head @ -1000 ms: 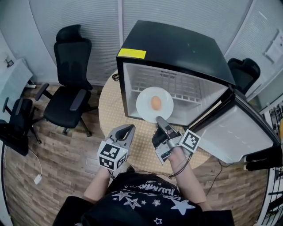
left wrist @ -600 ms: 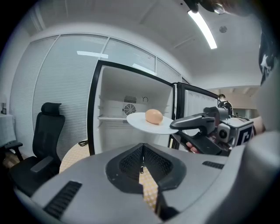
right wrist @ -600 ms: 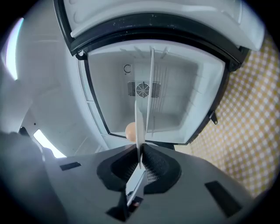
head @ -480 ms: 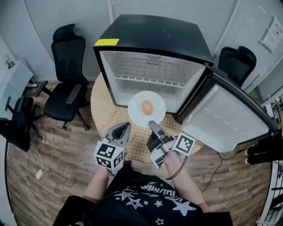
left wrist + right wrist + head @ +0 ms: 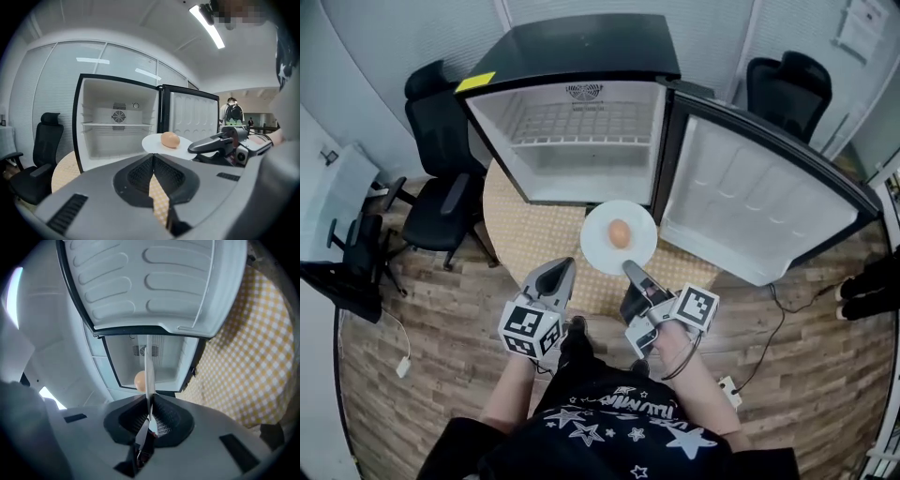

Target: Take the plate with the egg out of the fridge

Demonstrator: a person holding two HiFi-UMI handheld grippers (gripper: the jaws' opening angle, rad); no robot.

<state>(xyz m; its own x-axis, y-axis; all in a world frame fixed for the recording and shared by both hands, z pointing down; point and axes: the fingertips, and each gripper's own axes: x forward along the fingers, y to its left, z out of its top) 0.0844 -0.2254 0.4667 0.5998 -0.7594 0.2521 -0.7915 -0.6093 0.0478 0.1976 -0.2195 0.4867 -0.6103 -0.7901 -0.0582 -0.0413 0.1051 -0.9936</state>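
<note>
From the head view, my right gripper (image 5: 631,268) sits just below the centre of the frame. It is clamped on the near rim of the white plate (image 5: 602,246), and the egg (image 5: 620,232) lies near the plate's middle. The plate is clear of the fridge (image 5: 572,42), held above the round yellow-checked surface (image 5: 530,230), just below where the open compartment meets the fridge door (image 5: 750,202) that swings out to the right. My left gripper (image 5: 565,267) is left of the plate and apart from it, with its jaws together and nothing in them. Black office chairs (image 5: 441,187) stand at the left and upper right on the wooden floor (image 5: 412,309).

In the left gripper view, my left gripper's (image 5: 153,157) jaws meet at their tips with nothing between them. Beyond them, right of centre, the plate (image 5: 152,144) carries the egg (image 5: 170,139), and the right gripper (image 5: 213,143) reaches in from the right to its edge. The fridge (image 5: 93,136) stands open behind, with a wire shelf (image 5: 117,124) across it.

The right gripper view is rolled, so the plate (image 5: 148,373) shows edge-on as a thin white line running up from between the jaws. My right gripper (image 5: 149,401) is pinched tight on it. The egg (image 5: 139,380) bulges out on the plate's left side. The fridge door (image 5: 150,282) fills the top of the frame, and the checked surface (image 5: 248,357) is at the right.
</note>
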